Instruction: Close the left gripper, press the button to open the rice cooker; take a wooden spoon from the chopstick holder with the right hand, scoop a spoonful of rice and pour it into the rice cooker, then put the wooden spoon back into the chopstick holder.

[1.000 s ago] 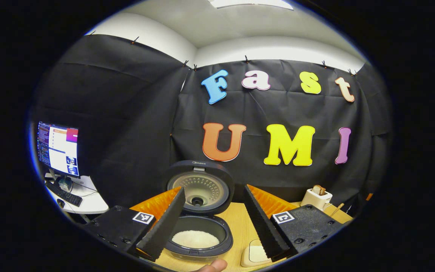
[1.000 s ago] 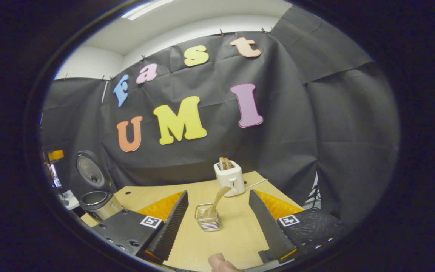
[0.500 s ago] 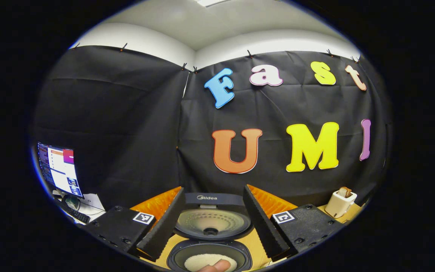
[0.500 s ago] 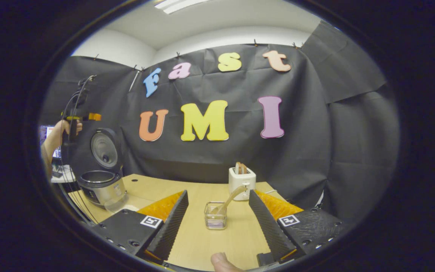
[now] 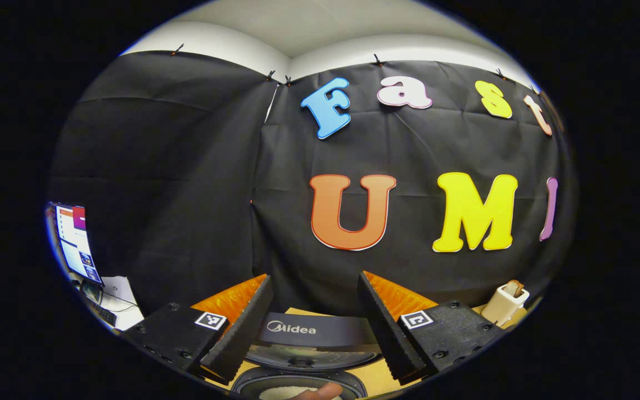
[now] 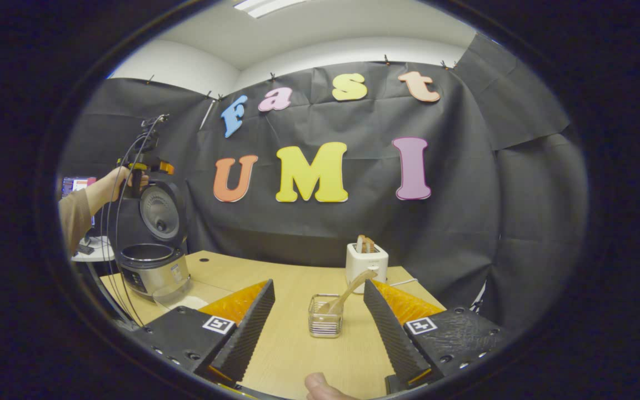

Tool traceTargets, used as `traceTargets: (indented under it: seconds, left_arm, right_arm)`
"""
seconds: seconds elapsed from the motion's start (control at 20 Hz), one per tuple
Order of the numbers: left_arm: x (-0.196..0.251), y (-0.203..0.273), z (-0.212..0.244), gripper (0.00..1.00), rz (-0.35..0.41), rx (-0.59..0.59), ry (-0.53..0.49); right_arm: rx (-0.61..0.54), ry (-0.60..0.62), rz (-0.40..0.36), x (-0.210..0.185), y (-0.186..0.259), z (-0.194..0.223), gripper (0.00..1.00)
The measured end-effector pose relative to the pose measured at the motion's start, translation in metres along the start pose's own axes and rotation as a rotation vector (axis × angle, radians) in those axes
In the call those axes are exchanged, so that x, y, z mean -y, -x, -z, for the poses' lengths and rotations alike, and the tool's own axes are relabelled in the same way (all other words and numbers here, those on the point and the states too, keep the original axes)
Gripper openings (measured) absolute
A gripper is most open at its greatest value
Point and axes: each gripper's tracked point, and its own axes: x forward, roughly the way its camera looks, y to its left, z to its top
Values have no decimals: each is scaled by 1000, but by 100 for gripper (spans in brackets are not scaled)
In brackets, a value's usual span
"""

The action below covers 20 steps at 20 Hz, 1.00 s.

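Wooden spoon (image 6: 348, 293) stood leaning in the wire chopstick holder (image 6: 325, 324), handle slanting up and to the right, on the table (image 6: 298, 355) ahead of the right gripper (image 6: 320, 328). That gripper's fingers were spread wide, holding nothing, the holder framed between them. Judged the spoon light, stiff and not fragile; smooth wood could slip, so the free upper handle looked the best place to pinch. Holder itself looked light and might tip if the spoon dragged sideways. Rice cooker (image 6: 153, 266) sat at the table's left end, lid up. Left gripper (image 5: 314, 328) hung above it, fingers apart, empty.
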Motion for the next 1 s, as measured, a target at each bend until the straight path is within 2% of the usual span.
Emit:
traceTargets:
  seconds: [0.2, 0.35, 0.45, 0.55, 0.6, 0.7, 1.0]
  left_arm:
    - [-2, -12, -5, 100, 9, 35, 18]
    - [-6, -20, -7, 97, 5, 62, 36]
    - [-9, -25, -7, 100, 2, 67, 44]
    - [-7, -29, -3, 98, 2, 59, 51]
    - [-6, -29, -1, 97, 5, 47, 48]
    - [-6, -30, 7, 98, 10, 27, 34]
    - [-8, -22, 13, 98, -33, 25, -83]
  right_arm:
    - [-12, -39, 4, 7, -3, 2, 95]
    - [-21, -47, 3, 6, -5, 4, 94]
    - [-25, -56, -1, 5, -6, 6, 94]
    - [-38, -58, 3, 6, -5, 9, 94]
    - [-30, -59, 1, 5, -5, 5, 92]
    - [-21, -58, 9, 7, -4, 3, 97]
    - [-22, -59, 2, 5, -2, 3, 92]
